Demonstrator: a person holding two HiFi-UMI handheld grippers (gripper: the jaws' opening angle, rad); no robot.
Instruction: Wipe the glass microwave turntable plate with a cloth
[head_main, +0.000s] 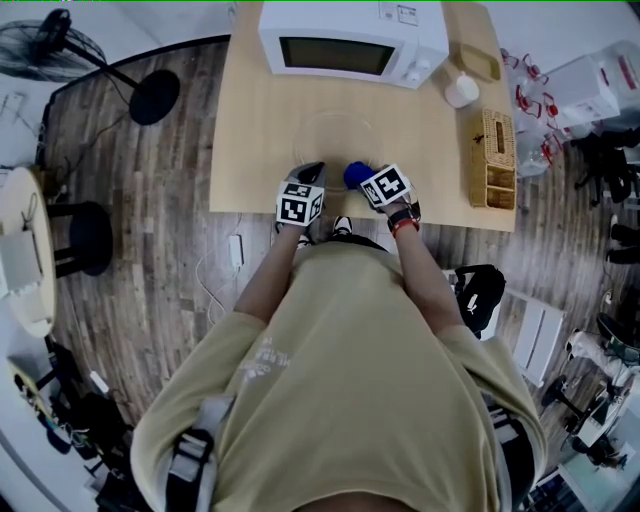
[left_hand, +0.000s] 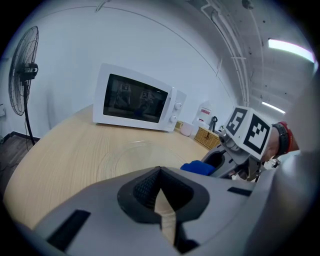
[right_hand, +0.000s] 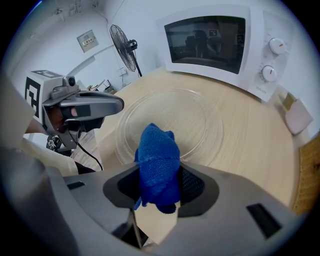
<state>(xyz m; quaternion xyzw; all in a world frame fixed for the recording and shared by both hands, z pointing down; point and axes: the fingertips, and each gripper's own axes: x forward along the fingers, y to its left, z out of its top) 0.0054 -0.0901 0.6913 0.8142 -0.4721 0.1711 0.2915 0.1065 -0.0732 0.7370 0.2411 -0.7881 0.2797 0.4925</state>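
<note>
The clear glass turntable plate (head_main: 335, 140) lies flat on the wooden table (head_main: 250, 130) in front of the white microwave (head_main: 350, 40). My right gripper (head_main: 364, 179) is shut on a bunched blue cloth (right_hand: 157, 167), held at the plate's near right rim (right_hand: 170, 120). The cloth (head_main: 356, 174) shows as a blue lump at that rim. My left gripper (head_main: 308, 172) hovers at the plate's near left edge, jaws shut with nothing between them (left_hand: 160, 172). In the left gripper view the plate (left_hand: 140, 155) lies just ahead, with the cloth (left_hand: 200, 168) to the right.
The microwave door is closed (right_hand: 207, 42). A wicker box (head_main: 492, 160) and a white cup (head_main: 461, 90) stand on the table's right side. The near table edge runs under both grippers. A fan (head_main: 50, 45) and a black stool (head_main: 90, 235) stand on the floor to the left.
</note>
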